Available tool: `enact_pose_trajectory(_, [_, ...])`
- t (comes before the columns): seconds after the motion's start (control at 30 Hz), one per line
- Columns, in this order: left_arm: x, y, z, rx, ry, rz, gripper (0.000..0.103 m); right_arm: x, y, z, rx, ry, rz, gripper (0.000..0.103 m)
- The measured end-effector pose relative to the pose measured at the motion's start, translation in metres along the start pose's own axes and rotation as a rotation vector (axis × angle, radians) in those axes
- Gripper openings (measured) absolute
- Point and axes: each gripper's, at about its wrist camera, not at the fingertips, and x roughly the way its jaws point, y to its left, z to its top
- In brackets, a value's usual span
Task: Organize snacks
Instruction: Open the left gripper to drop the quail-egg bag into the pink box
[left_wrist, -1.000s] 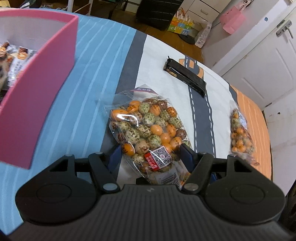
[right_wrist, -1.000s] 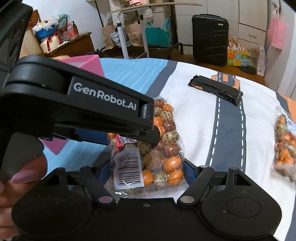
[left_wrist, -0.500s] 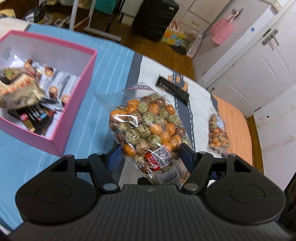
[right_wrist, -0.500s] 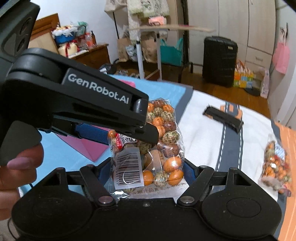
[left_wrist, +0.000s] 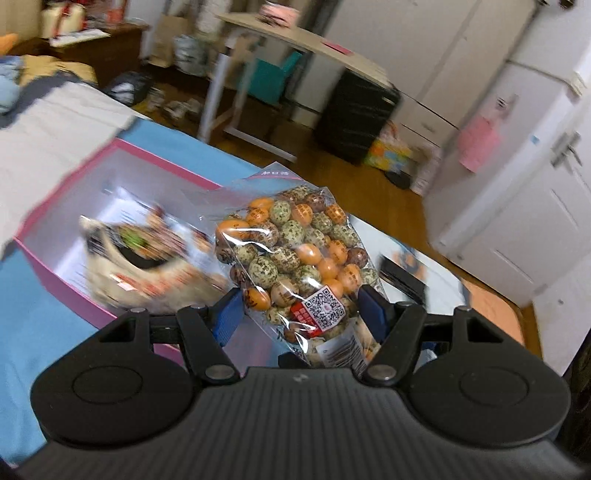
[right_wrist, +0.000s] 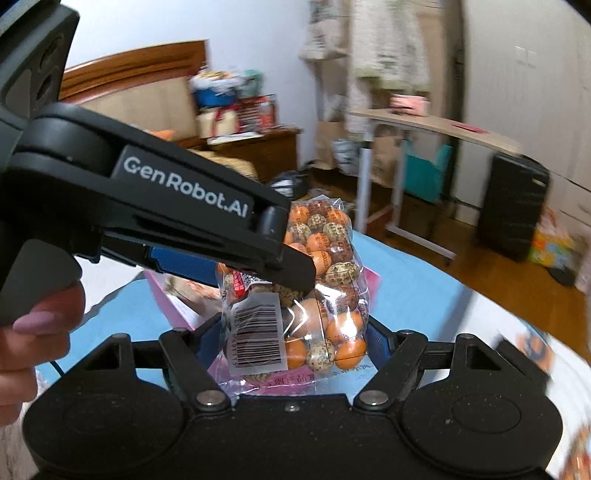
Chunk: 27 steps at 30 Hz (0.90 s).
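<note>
Left wrist view: the left gripper (left_wrist: 301, 308) and the right gripper (right_wrist: 284, 341) both clamp the lower end of one clear bag of coated nuts (left_wrist: 291, 254), held upright above the near right wall of the pink box (left_wrist: 62, 275) of blurred snack packets on the blue striped cloth (left_wrist: 33, 343).

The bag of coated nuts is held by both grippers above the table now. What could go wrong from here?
1. Both the left gripper and right gripper pinch the bag of coated nuts only at its lower part; the thin film might slip or tear.
2. The pink box already holds snacks, so the bag may land on top and slide off.
</note>
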Motion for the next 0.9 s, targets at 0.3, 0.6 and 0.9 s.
enact_pose_trajectory(0.3, [0.037,0.064,0.025,-0.144,0.052,0.050,0.067,0.073,0.010,0.034,-0.064,0.120,0.092,0.080])
enact_pose_trajectory(0.6, [0.057,0.085,0.019,-0.182,0.074,0.137,0.071,0.119,0.014,0.030,-0.104,0.203,0.107,0.094])
enact_pose_trajectory(0.9, [0.028,0.067,0.008,-0.072,0.047,0.128,0.071,0.051,0.022,0.021,-0.162,0.095,0.051,0.094])
